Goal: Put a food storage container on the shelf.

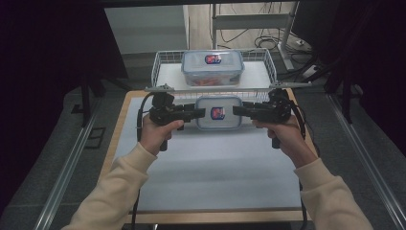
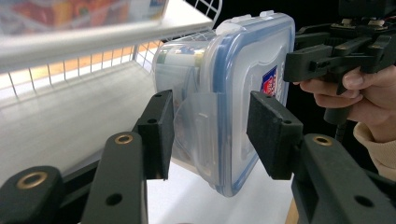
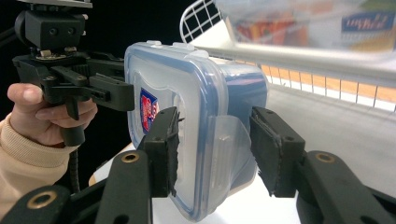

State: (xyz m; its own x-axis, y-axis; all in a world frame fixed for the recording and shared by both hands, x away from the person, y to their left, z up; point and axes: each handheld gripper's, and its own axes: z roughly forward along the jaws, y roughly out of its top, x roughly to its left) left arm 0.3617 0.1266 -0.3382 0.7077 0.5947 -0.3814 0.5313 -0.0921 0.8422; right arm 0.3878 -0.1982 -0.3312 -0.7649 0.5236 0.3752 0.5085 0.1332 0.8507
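A clear plastic container (image 1: 218,114) with a blue-rimmed lid and a red-and-blue sticker hangs between my two grippers, just in front of the wire rack. My left gripper (image 1: 202,113) grips its left end and my right gripper (image 1: 235,110) its right end. In the left gripper view the jaws (image 2: 210,135) straddle the container (image 2: 233,93) at its side latch, with the pads against the lid and the base. In the right gripper view the jaws (image 3: 215,144) clasp the container (image 3: 196,93) the same way. Each view shows the other gripper (image 2: 303,60) (image 3: 116,93) across the lid.
A white wire rack (image 1: 163,64) stands at the table's far edge. On its top shelf sits a second lidded container (image 1: 212,67) with orange contents. A white mat (image 1: 215,167) covers the table in front of the person's sleeves.
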